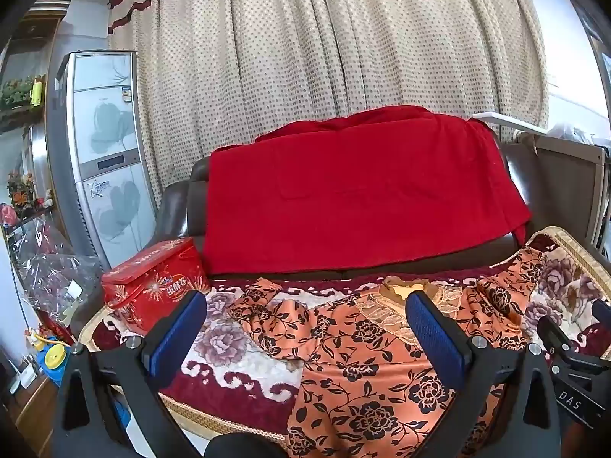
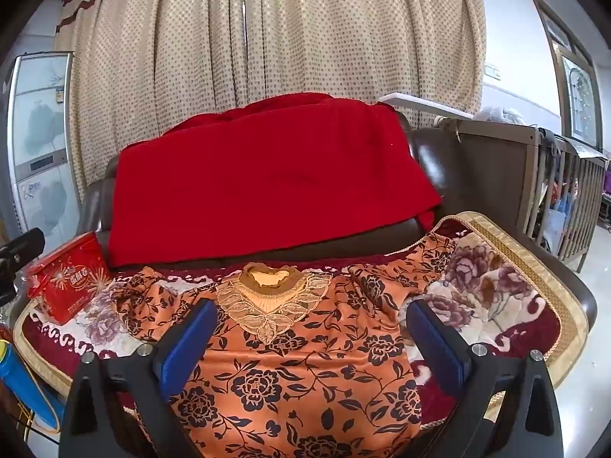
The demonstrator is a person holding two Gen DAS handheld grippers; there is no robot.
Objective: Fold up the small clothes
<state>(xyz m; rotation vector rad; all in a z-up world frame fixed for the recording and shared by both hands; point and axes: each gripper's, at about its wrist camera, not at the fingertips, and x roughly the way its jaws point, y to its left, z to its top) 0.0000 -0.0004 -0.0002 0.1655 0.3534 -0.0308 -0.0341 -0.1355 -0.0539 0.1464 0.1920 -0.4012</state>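
Observation:
An orange top with black flowers (image 1: pixel 366 366) (image 2: pixel 301 374) lies spread flat on a floral blanket (image 1: pixel 229 343) (image 2: pixel 492 294), its lace collar (image 2: pixel 271 301) toward the sofa back and both short sleeves out to the sides. My left gripper (image 1: pixel 307 328) hovers open above the top's left half, with nothing between its blue pads. Over the middle and right part of the top, my right gripper (image 2: pixel 311 336) is open too and holds nothing. The right gripper's black body (image 1: pixel 573 374) shows at the right edge of the left wrist view.
A red cloth (image 1: pixel 359 191) (image 2: pixel 267 175) drapes over the dark sofa back. A red tin box (image 1: pixel 156 286) (image 2: pixel 67 278) stands on the blanket's left end. A tall cabinet (image 1: pixel 103 152) and plastic wrap lie left; a wooden crib (image 2: pixel 550 191) stands right. Dotted curtains hang behind.

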